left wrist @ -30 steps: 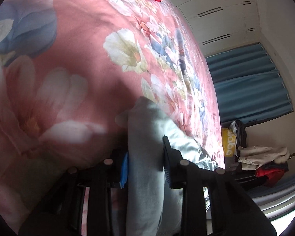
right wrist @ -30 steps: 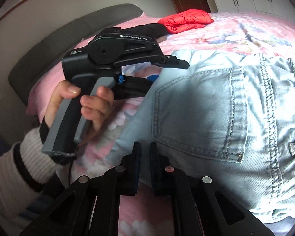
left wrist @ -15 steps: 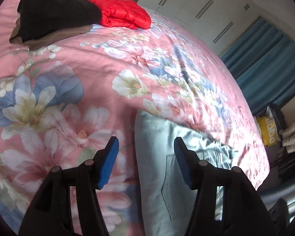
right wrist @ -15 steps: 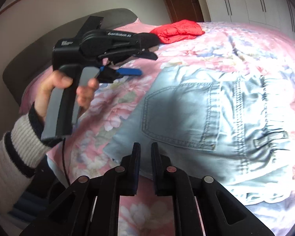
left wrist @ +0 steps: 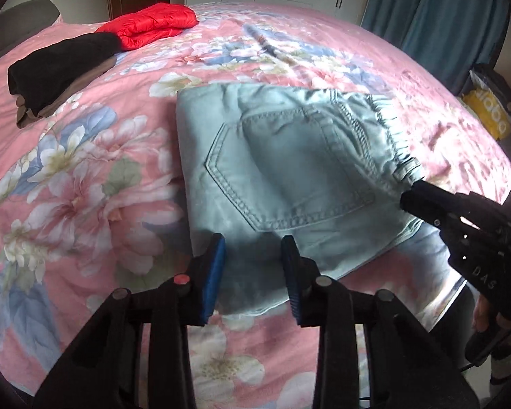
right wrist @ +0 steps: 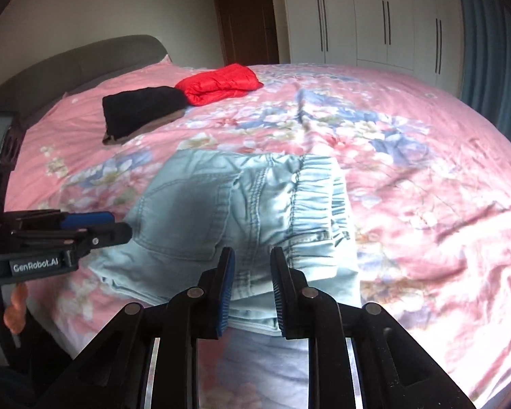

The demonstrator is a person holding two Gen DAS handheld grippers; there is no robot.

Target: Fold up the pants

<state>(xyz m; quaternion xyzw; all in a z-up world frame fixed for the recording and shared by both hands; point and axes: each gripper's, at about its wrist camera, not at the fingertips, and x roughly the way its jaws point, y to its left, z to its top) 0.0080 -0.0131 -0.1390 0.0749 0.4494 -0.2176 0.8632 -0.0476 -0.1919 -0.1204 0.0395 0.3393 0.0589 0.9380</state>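
Note:
The light-blue jeans (left wrist: 289, 170) lie folded on the pink floral bedcover (left wrist: 85, 187), back pocket up and elastic waistband to the right. My left gripper (left wrist: 252, 266) hovers over their near edge. Its jaws are closing, and the blue pads stand apart without pressing the cloth. In the right wrist view the jeans (right wrist: 242, 211) sit just ahead of my right gripper (right wrist: 252, 272). Its jaws are opening above the folded near edge and pinch nothing. The right gripper (left wrist: 422, 197) reaches the waistband corner from the right. The left gripper (right wrist: 115, 226) comes in from the left, held by a hand.
A red puffy jacket (left wrist: 153, 24) and a black garment (left wrist: 61, 64) on a brown one lie folded at the far left of the bed. A grey headboard (right wrist: 85, 58), white wardrobes (right wrist: 374, 17), blue curtains (left wrist: 443, 17) and a yellow bag (left wrist: 490, 116) surround it.
My left gripper let go of the jeans' fold, opened wide, drew back while rolling, then narrowed again. My right gripper pulled back and up, and its shut jaws parted.

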